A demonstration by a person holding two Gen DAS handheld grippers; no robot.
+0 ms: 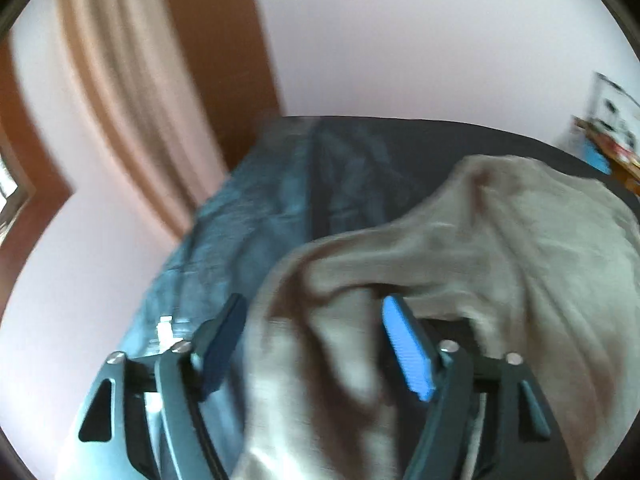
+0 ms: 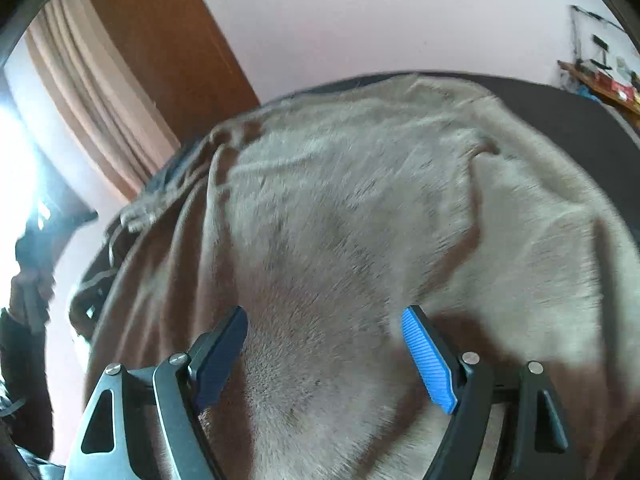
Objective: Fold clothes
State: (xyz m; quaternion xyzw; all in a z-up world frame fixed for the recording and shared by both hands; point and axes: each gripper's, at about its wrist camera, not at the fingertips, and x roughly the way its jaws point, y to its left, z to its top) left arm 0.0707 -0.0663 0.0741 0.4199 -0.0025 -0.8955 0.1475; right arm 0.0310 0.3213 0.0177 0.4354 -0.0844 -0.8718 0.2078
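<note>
I am holding my left claw point(image 1: 312, 320) spread wide, its fingers straddling a bunched fold of the soft beige fleece garment point(image 1: 500, 240) without pinching it. My right claw point(image 2: 324, 332) is likewise gaping, hovering over the same garment point(image 2: 360, 200), which is lying across the dark round table point(image 1: 420, 136). Beside the garment, blue-grey crumpled cloth point(image 1: 256, 208) is covering the table's edge. Beyond the table, a pale pink wall point(image 1: 400, 40), brown wooden door point(image 2: 160, 40) and tan pleated curtain point(image 2: 88, 92) are standing.
</note>
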